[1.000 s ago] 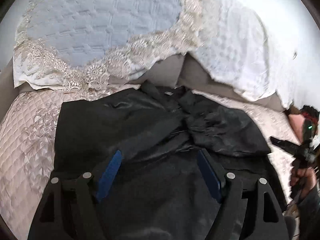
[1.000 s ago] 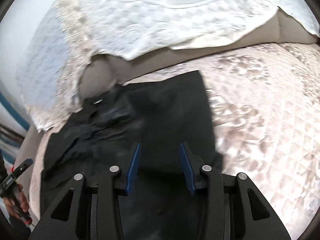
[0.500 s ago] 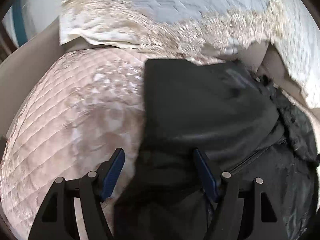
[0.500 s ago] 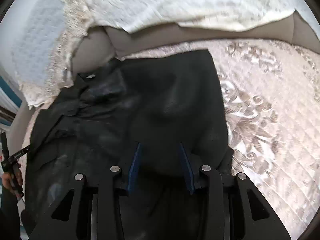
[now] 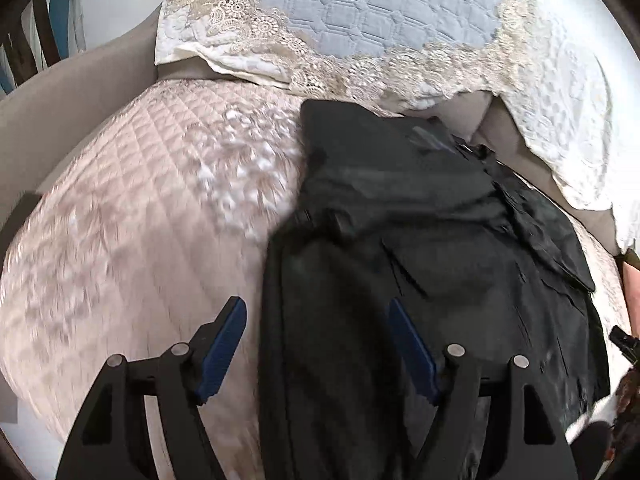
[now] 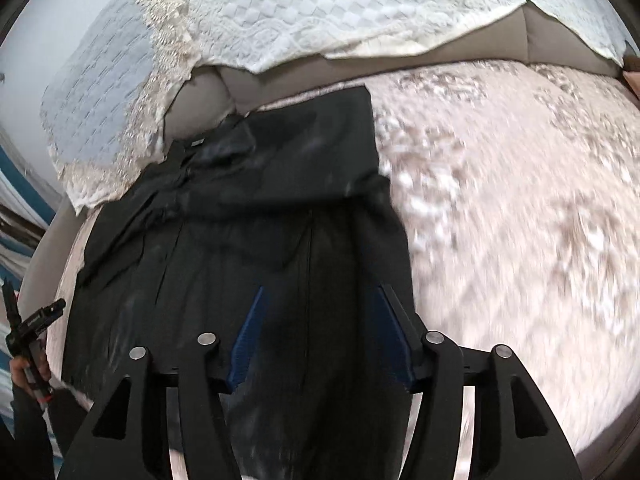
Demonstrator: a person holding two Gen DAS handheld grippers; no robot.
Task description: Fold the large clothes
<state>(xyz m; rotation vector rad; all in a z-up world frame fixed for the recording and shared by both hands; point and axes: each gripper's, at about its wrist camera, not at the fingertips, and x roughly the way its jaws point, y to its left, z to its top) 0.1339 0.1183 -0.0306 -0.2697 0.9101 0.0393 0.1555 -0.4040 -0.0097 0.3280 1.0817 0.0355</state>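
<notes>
Left gripper [image 5: 316, 336] has fingers spread wide, holding nothing, hovering over the left edge of the black garment [image 5: 420, 240]; its left pad sits above the pink quilted bedspread [image 5: 140, 220], right pad above the cloth. Garment lies partly folded on the bedspread, top end by the lace-trimmed pillows [image 5: 360, 20]. Right gripper [image 6: 320, 328] also has fingers apart, empty, above the garment's [image 6: 260, 220] right half, bedspread [image 6: 520, 200] to its right.
</notes>
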